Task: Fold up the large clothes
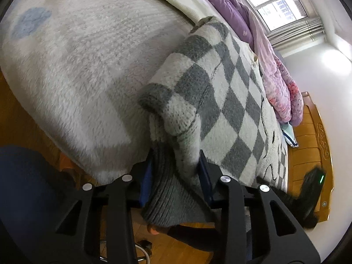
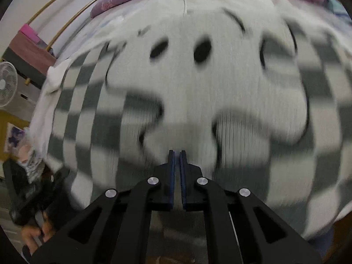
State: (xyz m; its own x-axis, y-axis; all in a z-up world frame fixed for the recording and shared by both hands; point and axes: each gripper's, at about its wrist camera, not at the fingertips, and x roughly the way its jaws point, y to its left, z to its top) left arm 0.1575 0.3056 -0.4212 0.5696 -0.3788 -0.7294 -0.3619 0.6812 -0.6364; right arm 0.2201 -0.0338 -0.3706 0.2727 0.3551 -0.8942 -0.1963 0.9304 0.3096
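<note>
A large knit sweater (image 1: pixel 224 92) with a grey and white checker pattern and a cartoon face (image 2: pixel 198 77) lies on the bed. My left gripper (image 1: pixel 176 154) is shut on a bunched sleeve with a grey ribbed cuff (image 1: pixel 171 200), which hangs down between its blue pads. My right gripper (image 2: pixel 177 154) is shut with nothing visible between the pads, just above the sweater's front; that view is blurred by motion. The right gripper also shows at the right edge of the left wrist view (image 1: pixel 312 189).
The bed carries a fluffy white blanket (image 1: pixel 88 66) and a purple and pink quilt (image 1: pixel 275 66) along the far side. A wooden headboard (image 1: pixel 312 132) stands at the right. A fan (image 2: pixel 7 83) and boxes stand at the left of the right wrist view.
</note>
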